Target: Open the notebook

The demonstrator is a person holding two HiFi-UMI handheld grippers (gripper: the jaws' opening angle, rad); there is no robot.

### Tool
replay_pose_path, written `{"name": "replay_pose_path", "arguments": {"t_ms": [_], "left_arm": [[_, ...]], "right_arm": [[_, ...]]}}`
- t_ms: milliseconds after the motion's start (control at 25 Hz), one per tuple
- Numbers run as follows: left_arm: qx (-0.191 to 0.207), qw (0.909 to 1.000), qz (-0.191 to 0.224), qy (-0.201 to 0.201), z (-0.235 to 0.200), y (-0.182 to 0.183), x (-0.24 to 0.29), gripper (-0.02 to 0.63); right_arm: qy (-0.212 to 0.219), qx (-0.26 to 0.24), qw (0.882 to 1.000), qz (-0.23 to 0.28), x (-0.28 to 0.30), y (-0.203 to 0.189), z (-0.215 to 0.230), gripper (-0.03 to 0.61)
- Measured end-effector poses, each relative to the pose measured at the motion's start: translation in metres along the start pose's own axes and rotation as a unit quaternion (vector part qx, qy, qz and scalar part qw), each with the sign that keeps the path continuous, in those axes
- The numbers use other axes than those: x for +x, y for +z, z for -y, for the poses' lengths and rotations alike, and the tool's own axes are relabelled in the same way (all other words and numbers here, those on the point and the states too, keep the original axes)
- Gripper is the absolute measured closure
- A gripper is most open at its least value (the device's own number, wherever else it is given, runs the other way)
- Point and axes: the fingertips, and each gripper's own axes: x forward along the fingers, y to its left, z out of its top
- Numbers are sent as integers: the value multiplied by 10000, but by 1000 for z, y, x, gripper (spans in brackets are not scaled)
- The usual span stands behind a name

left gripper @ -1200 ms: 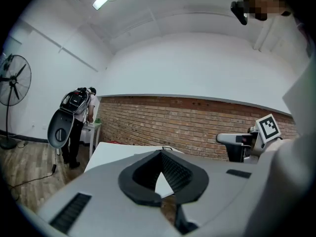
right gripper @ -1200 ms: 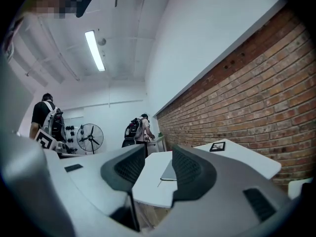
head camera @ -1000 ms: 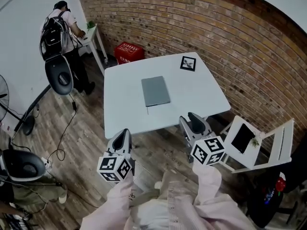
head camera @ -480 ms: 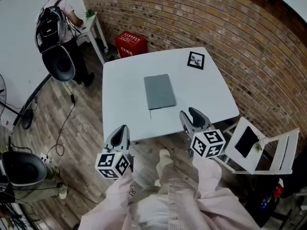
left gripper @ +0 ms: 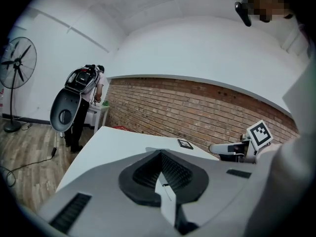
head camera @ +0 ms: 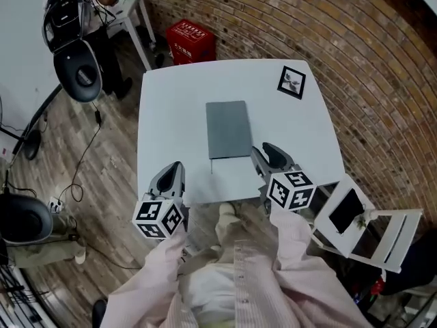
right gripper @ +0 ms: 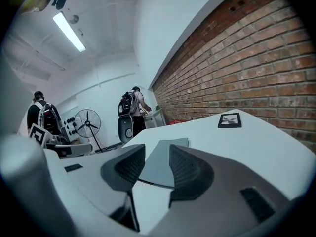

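Observation:
A closed grey notebook (head camera: 228, 129) lies flat in the middle of the white table (head camera: 164, 115). My right gripper (head camera: 265, 153) hovers over the table's near part, just off the notebook's near right corner. It is open, and the notebook (right gripper: 163, 168) shows through the gap between its pads in the right gripper view. My left gripper (head camera: 173, 170) hangs at the table's near left edge, well left of the notebook. Its pads meet in the left gripper view (left gripper: 160, 160), with nothing between them.
A black-and-white marker card (head camera: 291, 81) lies at the table's far right corner. A brick wall runs behind and to the right. A white folding chair (head camera: 362, 224) stands at the right, with a red crate (head camera: 192, 41) and a black office chair (head camera: 80, 77) beyond the table.
The table has come closer and lower in the head view. Both grippers have moved forward, and the right one has reached over the near edge beside the notebook.

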Motion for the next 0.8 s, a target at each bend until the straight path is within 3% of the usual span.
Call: {"name": "replay_pose_path", "arguments": {"t_ms": [280, 520, 800], "left_arm": [[-214, 9992, -329, 62, -9, -16, 48, 621], [-350, 9976, -567, 194, -17, -32, 82, 621], [-544, 9950, -808, 240, -20, -44, 101, 621]], "right_arm": [[178, 139, 9971, -722, 41, -14, 27, 425], [349, 300, 9879, -1479, 74, -39, 44, 425], [224, 551, 9781, -1994, 92, -60, 56, 425]]}}
